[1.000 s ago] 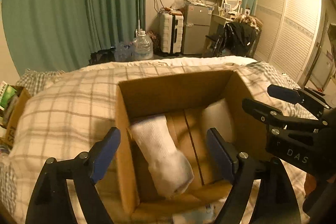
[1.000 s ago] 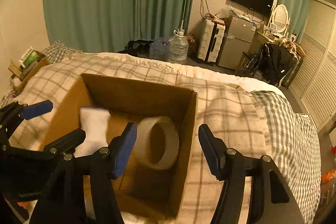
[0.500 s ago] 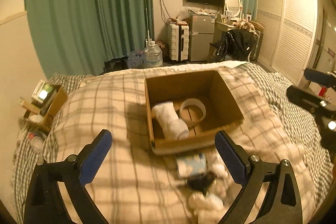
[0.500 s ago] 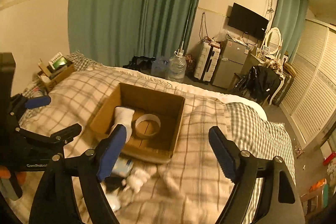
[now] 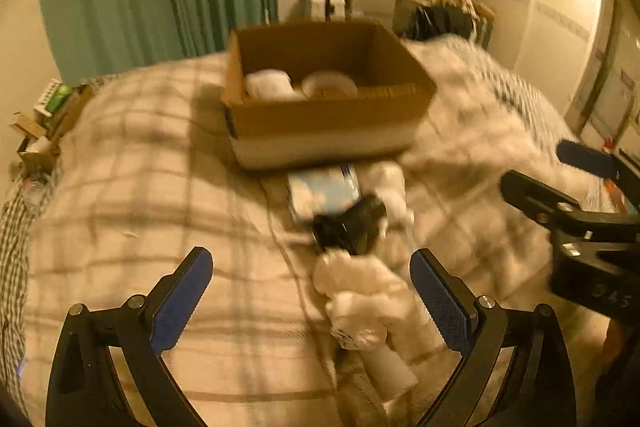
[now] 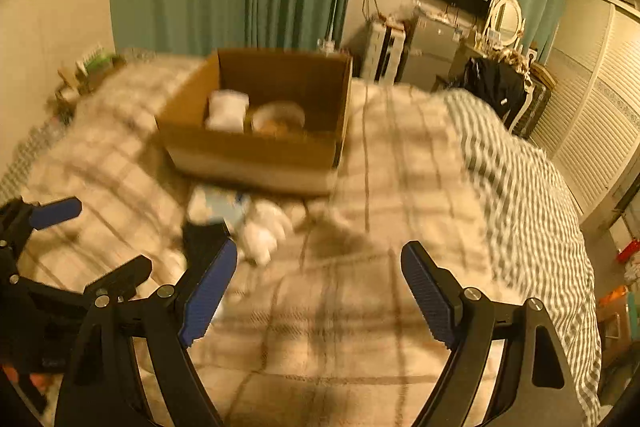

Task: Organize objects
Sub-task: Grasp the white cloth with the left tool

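Observation:
An open cardboard box [image 5: 320,123] stands on the plaid bed and holds a rolled white sock [image 5: 267,85] and a tape roll [image 5: 329,85]; the box also shows in the right wrist view [image 6: 256,155]. In front of it lie a blue-white packet [image 5: 322,187], a black object [image 5: 350,227] and a white cloth bundle [image 5: 360,291]. My left gripper [image 5: 312,303] is open and empty, low over the bundle. My right gripper [image 6: 320,291] is open and empty over bare bedding, to the right of the pile [image 6: 260,231].
The plaid duvet [image 6: 400,187] covers the bed. A small box of clutter [image 5: 48,115] sits at the bed's left edge. Green curtains, a suitcase, a fridge, a TV and a chair with dark clothes stand beyond the bed.
Both grippers have pulled back out of the box, then dropped lower and closer to the loose items in front of it. The sock and tape stay in the box.

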The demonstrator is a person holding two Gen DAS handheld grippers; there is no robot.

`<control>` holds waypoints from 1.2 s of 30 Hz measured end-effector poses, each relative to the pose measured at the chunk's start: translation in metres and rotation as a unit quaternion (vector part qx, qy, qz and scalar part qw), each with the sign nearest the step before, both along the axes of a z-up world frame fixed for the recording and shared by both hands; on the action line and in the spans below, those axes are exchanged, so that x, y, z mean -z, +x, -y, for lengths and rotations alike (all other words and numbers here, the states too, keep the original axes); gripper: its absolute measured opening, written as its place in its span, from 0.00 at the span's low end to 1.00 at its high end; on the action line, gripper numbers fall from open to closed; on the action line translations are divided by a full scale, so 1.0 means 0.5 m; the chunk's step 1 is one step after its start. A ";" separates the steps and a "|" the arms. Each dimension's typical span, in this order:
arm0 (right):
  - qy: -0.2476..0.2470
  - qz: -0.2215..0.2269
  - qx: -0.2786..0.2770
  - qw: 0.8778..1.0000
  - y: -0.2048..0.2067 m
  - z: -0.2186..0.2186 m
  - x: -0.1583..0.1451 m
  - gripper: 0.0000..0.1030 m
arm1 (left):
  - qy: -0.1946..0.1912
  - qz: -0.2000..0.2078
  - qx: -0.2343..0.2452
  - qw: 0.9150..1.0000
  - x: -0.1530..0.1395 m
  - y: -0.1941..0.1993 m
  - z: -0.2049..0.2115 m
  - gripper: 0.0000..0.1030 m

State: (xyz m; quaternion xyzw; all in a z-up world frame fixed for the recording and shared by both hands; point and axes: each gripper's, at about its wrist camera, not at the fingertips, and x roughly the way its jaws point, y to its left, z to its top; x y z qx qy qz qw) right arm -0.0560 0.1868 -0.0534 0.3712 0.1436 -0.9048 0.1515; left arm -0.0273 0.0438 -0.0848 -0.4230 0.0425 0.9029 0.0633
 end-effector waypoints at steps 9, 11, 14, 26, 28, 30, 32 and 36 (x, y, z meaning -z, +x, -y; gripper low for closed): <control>-0.010 0.037 0.004 0.999 -0.020 -0.004 0.058 0.81 | -0.004 0.065 0.042 0.997 0.090 -0.014 -0.036 0.41; -0.010 0.038 0.004 0.999 -0.019 -0.002 0.058 0.81 | 0.013 0.072 0.048 0.996 0.088 -0.010 -0.034 0.25; -0.010 0.032 0.002 0.999 -0.015 -0.002 0.055 0.81 | 0.020 0.052 0.044 0.997 0.060 0.006 -0.025 0.14; -0.002 0.068 -0.067 0.995 0.039 0.076 0.059 0.81 | 0.012 0.019 -0.014 1.000 -0.011 0.035 0.083 0.13; 0.006 0.081 -0.081 0.993 0.054 0.095 0.072 0.81 | 0.011 0.020 -0.010 1.000 -0.006 0.048 0.091 0.13; 0.011 0.096 -0.096 0.991 0.071 0.110 0.087 0.80 | 0.010 0.018 -0.005 1.000 -0.005 0.065 0.094 0.13; 0.019 0.113 -0.115 0.987 0.091 0.128 0.105 0.76 | 0.004 0.015 0.000 1.000 -0.003 0.079 0.095 0.13; 0.054 0.132 -0.132 0.981 0.110 0.155 0.137 0.59 | 0.005 0.019 -0.004 1.000 0.007 0.097 0.108 0.13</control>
